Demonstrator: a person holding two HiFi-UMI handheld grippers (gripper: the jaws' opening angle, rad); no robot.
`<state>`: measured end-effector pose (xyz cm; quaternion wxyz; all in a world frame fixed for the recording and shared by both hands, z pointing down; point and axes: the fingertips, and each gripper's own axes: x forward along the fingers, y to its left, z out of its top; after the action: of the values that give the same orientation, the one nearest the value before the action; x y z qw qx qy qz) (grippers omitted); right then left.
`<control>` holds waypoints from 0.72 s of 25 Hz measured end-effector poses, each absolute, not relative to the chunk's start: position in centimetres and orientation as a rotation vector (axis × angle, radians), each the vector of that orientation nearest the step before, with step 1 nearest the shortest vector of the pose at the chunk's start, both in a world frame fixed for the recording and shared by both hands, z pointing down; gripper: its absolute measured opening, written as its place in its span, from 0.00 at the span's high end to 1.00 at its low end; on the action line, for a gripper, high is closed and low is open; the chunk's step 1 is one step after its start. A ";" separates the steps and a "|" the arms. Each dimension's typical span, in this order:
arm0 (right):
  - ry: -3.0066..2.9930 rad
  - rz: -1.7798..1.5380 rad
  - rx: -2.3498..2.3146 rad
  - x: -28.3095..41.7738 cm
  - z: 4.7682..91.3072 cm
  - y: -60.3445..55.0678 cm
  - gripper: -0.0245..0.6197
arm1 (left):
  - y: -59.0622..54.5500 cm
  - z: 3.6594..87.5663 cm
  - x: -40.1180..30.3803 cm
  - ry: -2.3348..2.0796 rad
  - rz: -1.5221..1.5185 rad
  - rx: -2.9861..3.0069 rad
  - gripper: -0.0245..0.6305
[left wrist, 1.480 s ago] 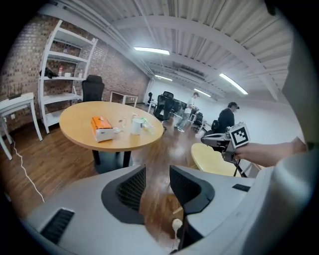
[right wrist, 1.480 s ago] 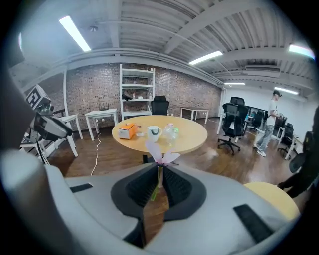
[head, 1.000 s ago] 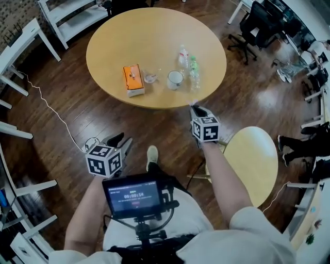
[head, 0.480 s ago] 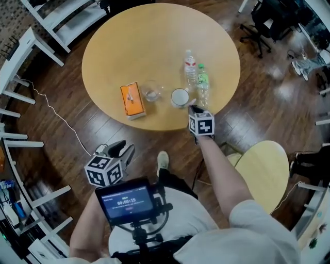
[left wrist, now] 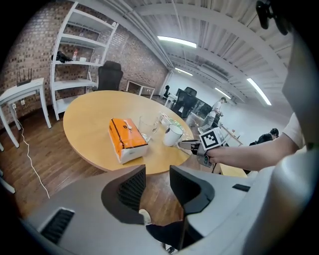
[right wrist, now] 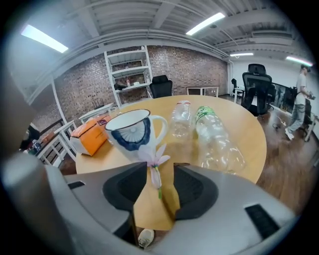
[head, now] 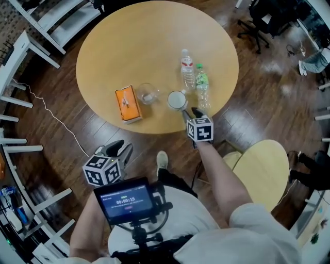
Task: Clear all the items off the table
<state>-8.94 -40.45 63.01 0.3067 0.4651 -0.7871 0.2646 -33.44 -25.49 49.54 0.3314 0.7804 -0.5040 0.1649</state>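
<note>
On the round wooden table [head: 139, 46] are an orange tissue box [head: 127, 103], a clear glass [head: 147, 93], a white and blue mug [head: 177, 100] and two plastic bottles [head: 187, 68] [head: 202, 87]. My right gripper [head: 190, 112] is at the table's near edge, just before the mug [right wrist: 130, 133]. Its jaws are opening around a small pale pink flower [right wrist: 155, 158], and the pads do not press on it. My left gripper [head: 121, 149] hangs low over the floor, open and empty, short of the table [left wrist: 89, 129].
A round yellow stool [head: 258, 167] stands right of my right arm. White shelving [head: 56, 15] and white frames [head: 15, 149] line the left side. Black office chairs [head: 268, 15] stand at the far right. A cable [head: 51, 111] runs across the dark wooden floor.
My right gripper has moved forward from over the floor to the table's near edge, beside the mug. The left gripper has stayed low on the left.
</note>
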 end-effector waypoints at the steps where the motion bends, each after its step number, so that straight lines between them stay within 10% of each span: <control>1: -2.085 0.694 1.233 -8.8 62.9 -40.2 0.69 | -25.5 49.3 -33.1 -1.310 0.427 2.044 0.74; 18: -2.213 0.544 1.434 -4.6 52.6 -26.2 0.69 | -15.6 45.5 -30.8 -1.228 0.354 2.217 0.74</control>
<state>-4.62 -26.21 52.64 0.2225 0.5193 -0.8012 0.1971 -30.79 -15.64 45.46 0.2870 0.8299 -0.4597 0.1326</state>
